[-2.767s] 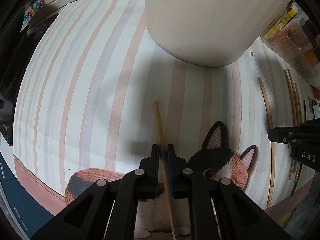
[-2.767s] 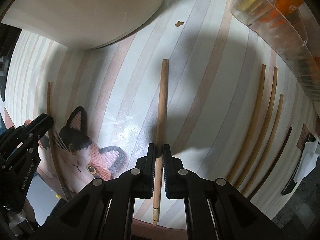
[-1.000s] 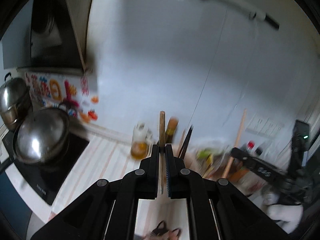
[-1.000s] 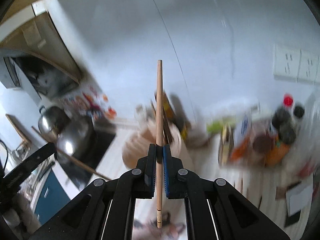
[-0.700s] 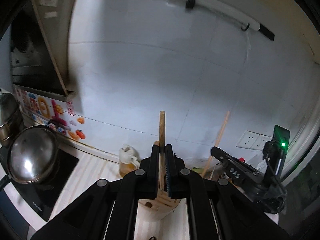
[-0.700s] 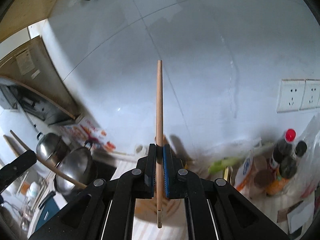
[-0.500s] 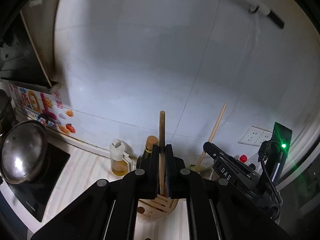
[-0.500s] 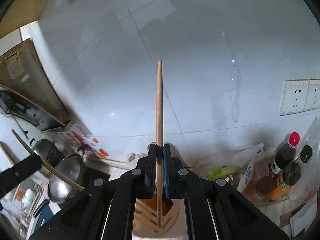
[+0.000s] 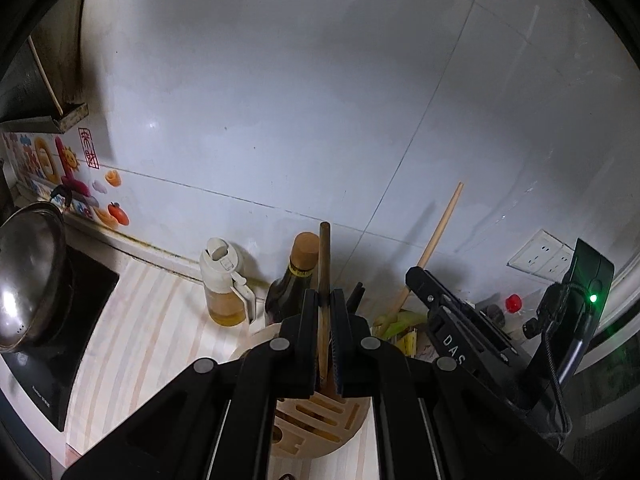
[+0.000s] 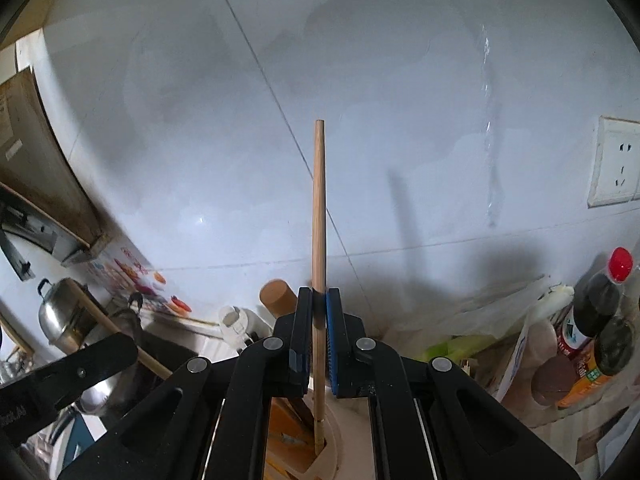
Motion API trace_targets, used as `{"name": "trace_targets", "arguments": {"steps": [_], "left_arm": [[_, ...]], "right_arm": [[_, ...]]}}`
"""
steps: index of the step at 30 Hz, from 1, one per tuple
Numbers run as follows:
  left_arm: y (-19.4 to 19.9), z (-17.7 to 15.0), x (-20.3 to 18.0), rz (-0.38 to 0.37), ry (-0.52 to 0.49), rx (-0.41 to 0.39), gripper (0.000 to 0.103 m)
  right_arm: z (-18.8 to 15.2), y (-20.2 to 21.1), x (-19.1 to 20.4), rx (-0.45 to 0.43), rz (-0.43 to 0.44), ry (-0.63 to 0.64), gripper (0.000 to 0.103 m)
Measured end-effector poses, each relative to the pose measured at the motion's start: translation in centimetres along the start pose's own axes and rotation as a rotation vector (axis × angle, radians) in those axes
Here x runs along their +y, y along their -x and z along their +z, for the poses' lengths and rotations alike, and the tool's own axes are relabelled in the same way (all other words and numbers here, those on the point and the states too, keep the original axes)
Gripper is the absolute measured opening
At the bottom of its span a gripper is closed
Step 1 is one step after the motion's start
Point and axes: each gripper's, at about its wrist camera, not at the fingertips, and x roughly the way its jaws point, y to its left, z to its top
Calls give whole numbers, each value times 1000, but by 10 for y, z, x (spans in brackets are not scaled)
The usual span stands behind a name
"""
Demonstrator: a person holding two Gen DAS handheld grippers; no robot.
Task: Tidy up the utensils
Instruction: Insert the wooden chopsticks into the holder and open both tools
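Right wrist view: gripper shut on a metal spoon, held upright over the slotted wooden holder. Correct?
Not quite. In the right wrist view the right gripper is shut on a wooden chopstick, not a metal spoon. The rest holds: it is held upright, its lower end over the slotted wooden holder.

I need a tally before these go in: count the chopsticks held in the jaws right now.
2. One chopstick stands upright, clamped in the left gripper above the slotted wooden holder. The other chopstick is clamped upright in the right gripper. Others may lie out of view.
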Motion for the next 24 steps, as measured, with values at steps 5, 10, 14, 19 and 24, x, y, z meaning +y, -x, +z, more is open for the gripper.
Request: {"name": "trace_targets", "arguments": {"steps": [5, 10, 14, 19, 24], "left_arm": [[-5, 1, 2, -1, 7, 8, 3], [-7, 1, 3, -1, 11, 16, 3], [-9, -1, 4, -29, 21, 38, 4], [0, -1, 2, 6, 31, 66, 8], [33, -4, -3, 98, -22, -17, 72]], "right_arm": [[-7, -2, -2, 13, 5, 3, 7], [-11, -2, -2, 29, 10, 13, 7], [-14, -2, -3, 48, 12, 16, 7], [-16, -2, -5, 134, 47, 12, 9], [-11, 31, -15, 118, 58, -8, 41]]}}
